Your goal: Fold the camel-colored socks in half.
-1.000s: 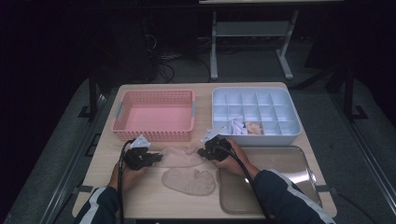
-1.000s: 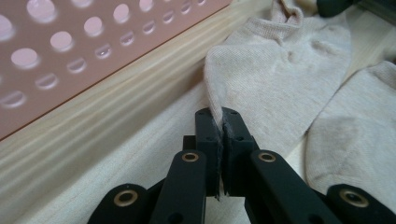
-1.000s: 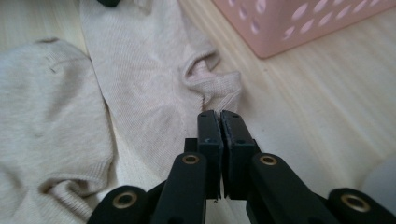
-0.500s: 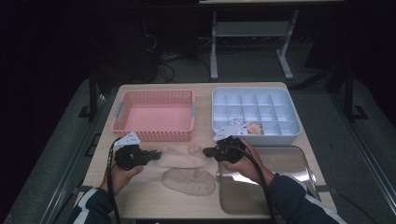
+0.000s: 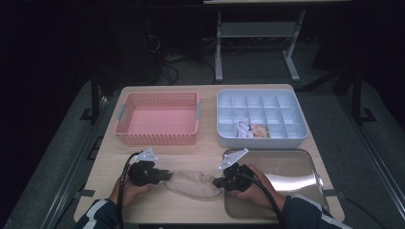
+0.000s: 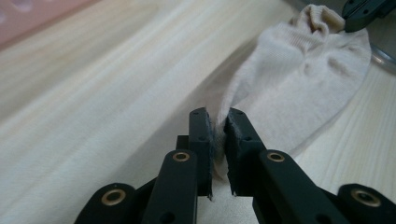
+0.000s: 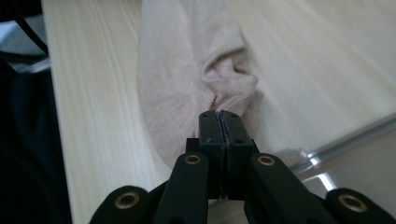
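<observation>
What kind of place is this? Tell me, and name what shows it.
Probably a lab or a recording setup rather than a home: a wooden table set with a pink basket, a compartment tray and a metal tray, with cables and a metal stand on the dark floor behind.

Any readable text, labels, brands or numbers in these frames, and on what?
None. The sock, pink basket, divided tray, metal tray, table and both grippers, left and right, carry no readable writing. The small items in the divided tray are too small to tell.
</observation>
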Tool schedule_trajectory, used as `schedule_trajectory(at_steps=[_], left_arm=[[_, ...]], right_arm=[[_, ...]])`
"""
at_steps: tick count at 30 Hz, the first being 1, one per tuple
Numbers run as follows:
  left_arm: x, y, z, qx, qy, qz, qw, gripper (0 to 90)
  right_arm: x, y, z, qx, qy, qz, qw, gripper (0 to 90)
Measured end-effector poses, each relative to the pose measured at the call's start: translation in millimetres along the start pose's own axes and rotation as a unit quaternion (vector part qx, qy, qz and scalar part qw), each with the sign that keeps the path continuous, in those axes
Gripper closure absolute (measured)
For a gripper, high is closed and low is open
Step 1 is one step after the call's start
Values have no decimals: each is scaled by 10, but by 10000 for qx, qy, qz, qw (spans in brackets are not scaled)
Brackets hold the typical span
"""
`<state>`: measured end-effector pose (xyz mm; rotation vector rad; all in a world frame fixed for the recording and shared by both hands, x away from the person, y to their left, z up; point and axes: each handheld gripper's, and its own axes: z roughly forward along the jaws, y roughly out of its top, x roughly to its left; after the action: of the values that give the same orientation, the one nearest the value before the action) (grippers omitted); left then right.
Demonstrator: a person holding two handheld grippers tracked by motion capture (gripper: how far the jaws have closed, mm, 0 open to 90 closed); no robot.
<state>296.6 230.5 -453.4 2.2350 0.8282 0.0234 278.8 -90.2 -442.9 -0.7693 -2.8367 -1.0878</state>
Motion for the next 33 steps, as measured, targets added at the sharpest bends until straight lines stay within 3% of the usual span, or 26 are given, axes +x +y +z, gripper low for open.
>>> schedule_trajectory(at_steps=[2,4,7,10,14,17,18,20,22,24,25,27,29,33], left_arm=[[-17,-4,31,119,203,96,9997,787],[-5,-6,39,136,343,68,9993,693],[-2,-20,34,101,387,-2,9992,666],[-3,-17,-25,-112,475,-18,9988,542],[-30,-14,-89,-455,610,-215,9969,423],[-70,-15,-55,-448,625,-233,9968,343],[-77,-10,-51,-416,662,-161,9968,338],[-106,-9,-18,-512,567,-299,9966,318],[-136,-2,25,-350,672,-148,9970,307],[-166,-8,73,-268,648,-143,9974,313],[-169,-7,74,-207,684,-98,9974,321],[-178,-14,91,-199,688,-135,9973,330],[-193,-32,135,21,902,-58,9959,331],[-243,-44,148,55,1081,82,9941,327]], right_arm=[[-2,-34,34,119,-62,-83,9999,877],[-17,-37,34,111,-81,-133,9998,873],[-23,-38,54,120,-93,-112,9998,856],[-18,-48,75,146,-238,-232,9993,800],[-9,-16,4,9,-457,-248,9986,701],[10,24,-55,-207,-564,-366,9975,687],[17,35,-63,-272,-586,-434,9970,695],[56,59,-67,-419,-496,-566,9963,725],[96,75,-42,-432,-443,-712,9955,756],[133,83,5,-426,-301,-833,9952,786],[142,83,53,-388,-314,-993,9938,802],[145,76,106,-310,-184,-942,9949,814],[156,58,158,-205,-144,-993,9947,815],[103,-9,246,-9,-110,-1101,9939,809]])
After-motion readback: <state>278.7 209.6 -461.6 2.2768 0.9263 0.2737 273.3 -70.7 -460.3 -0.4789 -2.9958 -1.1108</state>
